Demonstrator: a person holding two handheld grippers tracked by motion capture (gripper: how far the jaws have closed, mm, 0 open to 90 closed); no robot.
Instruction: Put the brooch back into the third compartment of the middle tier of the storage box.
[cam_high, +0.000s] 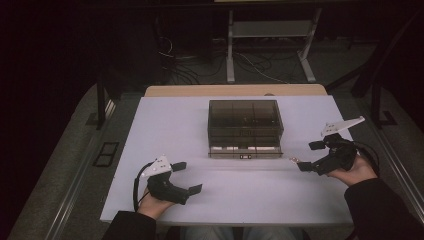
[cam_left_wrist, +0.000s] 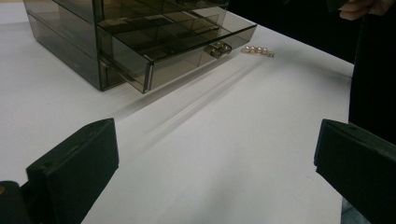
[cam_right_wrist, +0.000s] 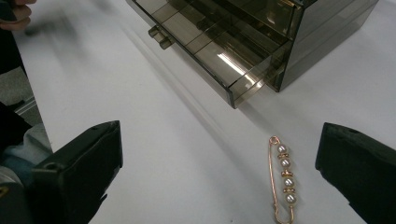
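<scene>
My right gripper (cam_high: 310, 156) hovers near the table's (cam_high: 170, 125) right edge, jaws spread wide around nothing; the pearl pin (cam_right_wrist: 284, 179) lies flat between them. My left gripper (cam_high: 187, 177), spread too, sits near the front edge. The smoky box's (cam_high: 245, 120) bottom drawer (cam_right_wrist: 210, 51) stands open.

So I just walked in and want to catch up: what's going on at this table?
A person sits at a white table with a two-jaw gripper in each hand. A smoky clear drawer box stands in the middle with one drawer pulled partly out. A gold pin with pearls lies on the table in front of the right gripper, whose jaws are open around it without touching it. The left gripper rests open, holding nothing.
</scene>
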